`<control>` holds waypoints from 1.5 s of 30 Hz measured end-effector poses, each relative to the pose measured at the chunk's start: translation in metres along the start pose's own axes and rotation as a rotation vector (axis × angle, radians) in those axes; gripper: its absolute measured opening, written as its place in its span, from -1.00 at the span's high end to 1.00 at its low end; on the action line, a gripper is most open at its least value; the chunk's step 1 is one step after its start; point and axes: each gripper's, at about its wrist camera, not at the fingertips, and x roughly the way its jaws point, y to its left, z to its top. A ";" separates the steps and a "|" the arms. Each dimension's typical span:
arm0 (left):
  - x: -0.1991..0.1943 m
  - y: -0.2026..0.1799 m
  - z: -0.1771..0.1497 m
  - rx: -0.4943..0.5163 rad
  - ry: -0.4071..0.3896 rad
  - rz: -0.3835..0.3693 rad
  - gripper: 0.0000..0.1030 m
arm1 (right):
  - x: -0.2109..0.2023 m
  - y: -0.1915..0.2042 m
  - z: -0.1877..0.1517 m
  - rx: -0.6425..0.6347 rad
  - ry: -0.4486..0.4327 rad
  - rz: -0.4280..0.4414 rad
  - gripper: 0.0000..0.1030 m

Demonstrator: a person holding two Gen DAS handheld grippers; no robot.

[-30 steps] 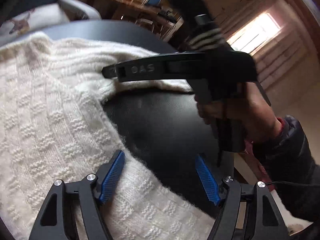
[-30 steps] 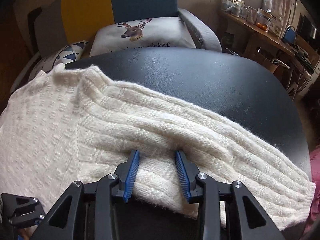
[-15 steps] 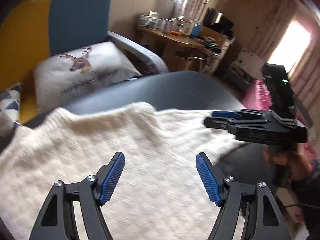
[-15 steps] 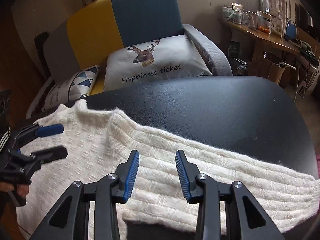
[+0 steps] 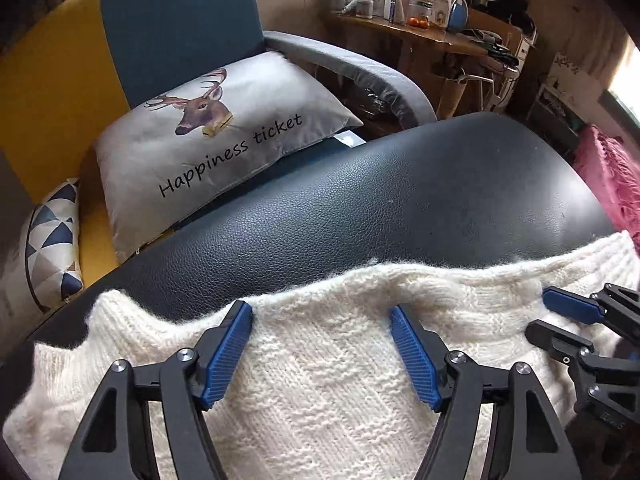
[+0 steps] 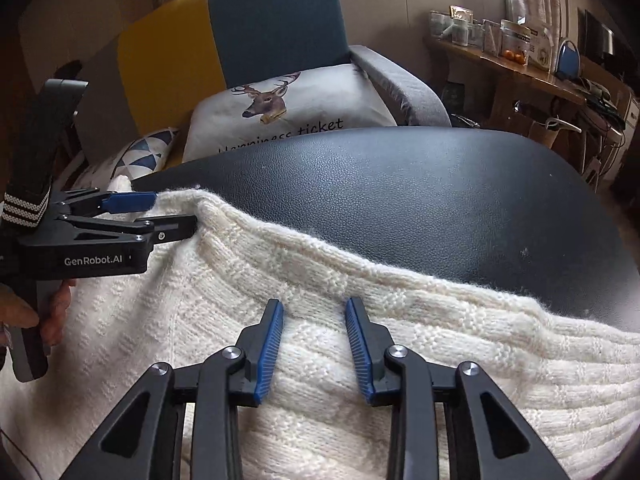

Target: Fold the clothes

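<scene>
Left wrist view: cream knit sweater (image 5: 320, 380), thick, fuzzy at the edges, block-textured body with a ribbed band along its far edge. It lies spread on a black leather-look table (image 5: 380, 208), filling the near half. Left gripper (image 5: 321, 312) stands with jaws wide apart above the sweater's far edge; knit runs under and between the blue pads, none pinched. Right gripper (image 5: 538, 316) comes in from the right edge, tips at the sweater's ribbed edge. Beyond the table: sofa (image 5: 168, 24) in yellow and teal, a deer pillow (image 5: 216, 120) reading "Happiness ticket", a triangle-print cushion (image 5: 52, 240), a cluttered wooden desk (image 5: 420, 36), pink fabric (image 5: 608, 176) at right.

Right wrist view: sweater (image 6: 360, 360) here shows long ribs running to the right, with a raised fold along the far edge. Right gripper (image 6: 314, 304) has jaws narrowly apart and closing, a ridge of knit between the pads, not visibly pressed. Left gripper (image 6: 172, 212), held by a hand (image 6: 52, 312), is at the left, its jaws parted at the sweater's corner. Nothing blocks either gripper.
</scene>
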 end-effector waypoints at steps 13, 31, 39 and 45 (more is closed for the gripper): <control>-0.081 0.031 -0.064 -0.148 -0.064 -0.077 -0.43 | -0.104 -0.138 -0.040 0.295 -0.052 -0.243 0.31; -0.162 0.078 -0.179 -0.391 -0.087 -0.051 -0.43 | -0.139 -0.083 -0.091 0.315 0.001 -0.039 0.28; -0.204 0.151 -0.243 -0.486 -0.117 -0.003 -0.43 | -0.078 0.096 -0.053 0.074 0.104 0.303 0.28; -0.210 0.186 -0.205 -0.333 -0.195 0.003 -0.43 | -0.014 0.169 -0.001 0.076 0.211 0.516 0.28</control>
